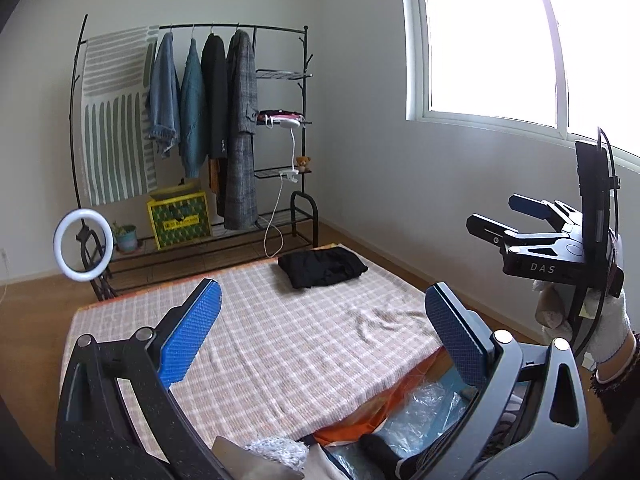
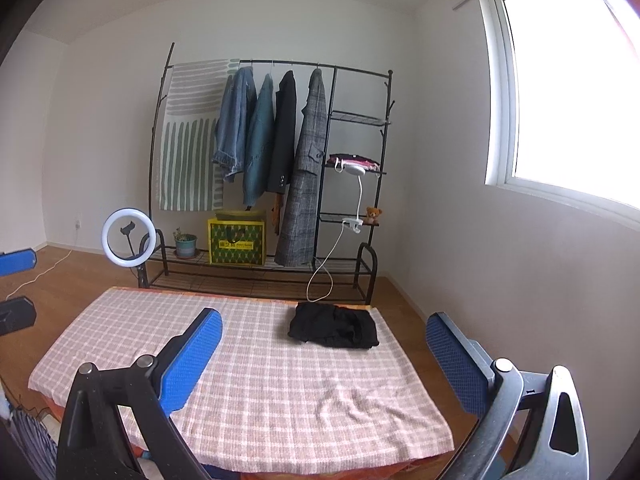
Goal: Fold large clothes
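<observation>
The right claw (image 2: 324, 356) hangs wide open and empty above the checked bench (image 2: 256, 384). A folded black garment (image 2: 334, 326) lies at one o'clock near the far edge. A clothes rack (image 2: 276, 168) stands at twelve o'clock against the wall.

Room behind my work surface

I see a black metal clothes rack (image 2: 272, 176) hung with jackets, a yellow patterned box (image 2: 237, 242) on its low shelf, a white ring light (image 2: 128, 237) beside it, a bright window (image 2: 568, 92).
</observation>
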